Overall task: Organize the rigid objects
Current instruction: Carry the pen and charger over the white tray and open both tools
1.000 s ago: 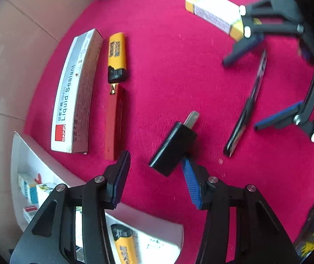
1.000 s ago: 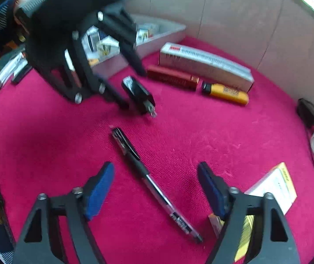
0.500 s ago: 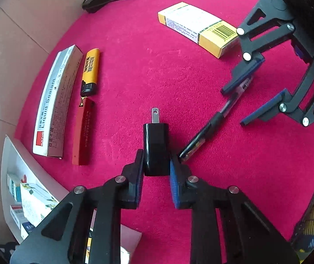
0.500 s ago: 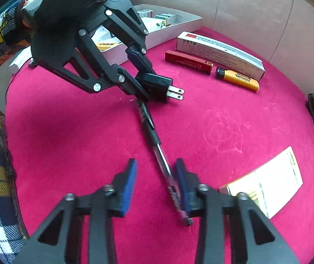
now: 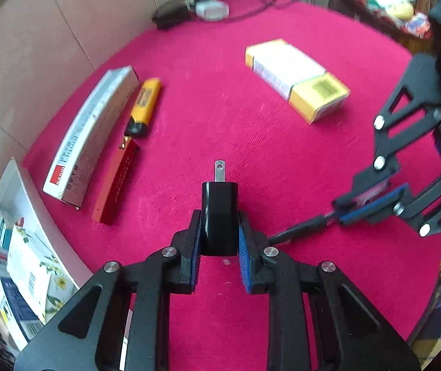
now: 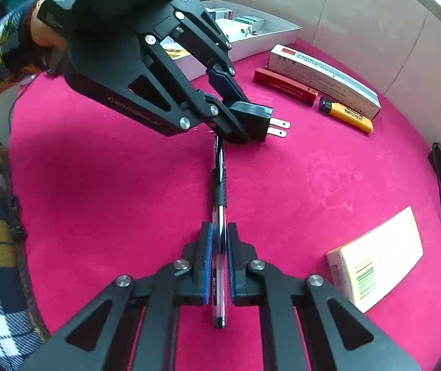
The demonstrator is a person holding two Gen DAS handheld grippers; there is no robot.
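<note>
My left gripper (image 5: 219, 232) is shut on a black plug adapter (image 5: 219, 213), prongs pointing forward, held just above the pink cloth; it also shows in the right wrist view (image 6: 253, 120). My right gripper (image 6: 219, 247) is shut on a black and clear pen (image 6: 219, 191), which points toward the adapter. In the left wrist view the right gripper (image 5: 371, 199) holds the pen (image 5: 300, 227) at the right.
On the pink cloth (image 5: 251, 130) lie a white Liquid Sealant box (image 5: 92, 130), a yellow lighter (image 5: 146, 106), a red stick box (image 5: 117, 179) and a yellow and white box (image 5: 296, 75). A white tray (image 5: 19, 262) of small boxes stands at the left. A charger and cable (image 5: 195, 9) lie at the back.
Both grippers closed: the left on the adapter, the right on the pen. The adapter now hangs lifted off the cloth and the pen has turned in line with the right gripper.
</note>
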